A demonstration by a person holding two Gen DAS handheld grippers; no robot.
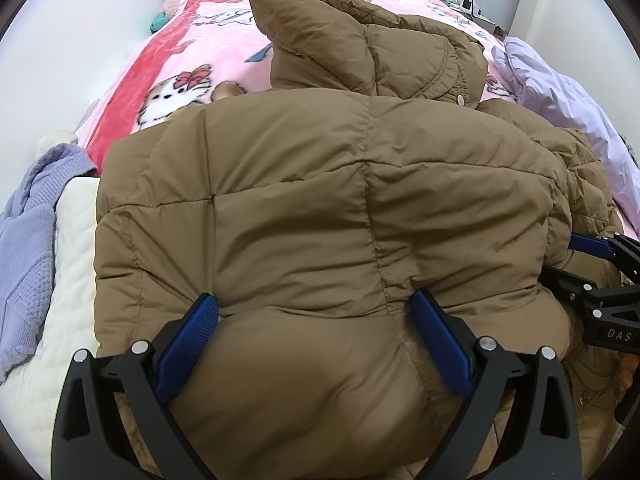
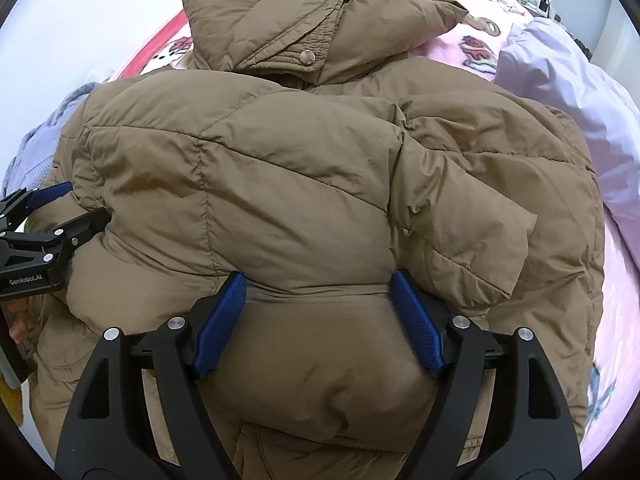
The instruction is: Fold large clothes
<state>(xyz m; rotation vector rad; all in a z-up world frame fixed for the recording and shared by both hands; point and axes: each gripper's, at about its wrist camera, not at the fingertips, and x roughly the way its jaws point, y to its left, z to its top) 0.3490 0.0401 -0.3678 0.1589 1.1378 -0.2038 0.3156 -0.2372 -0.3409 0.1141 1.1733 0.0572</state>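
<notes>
So we had the left gripper (image 1: 312, 336) and right gripper (image 2: 318, 308) each spread wide yet pinching a thick roll of the brown puffer jacket (image 1: 320, 200), probably to carry its folded bulk evenly across the pink blanket (image 1: 192, 60) on the bed.

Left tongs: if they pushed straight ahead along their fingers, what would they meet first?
The left tongs already hold a puffy fold of the brown padded jacket, so more of that jacket comes first. Beyond it lies the hood, though depth is hard to judge.
</notes>
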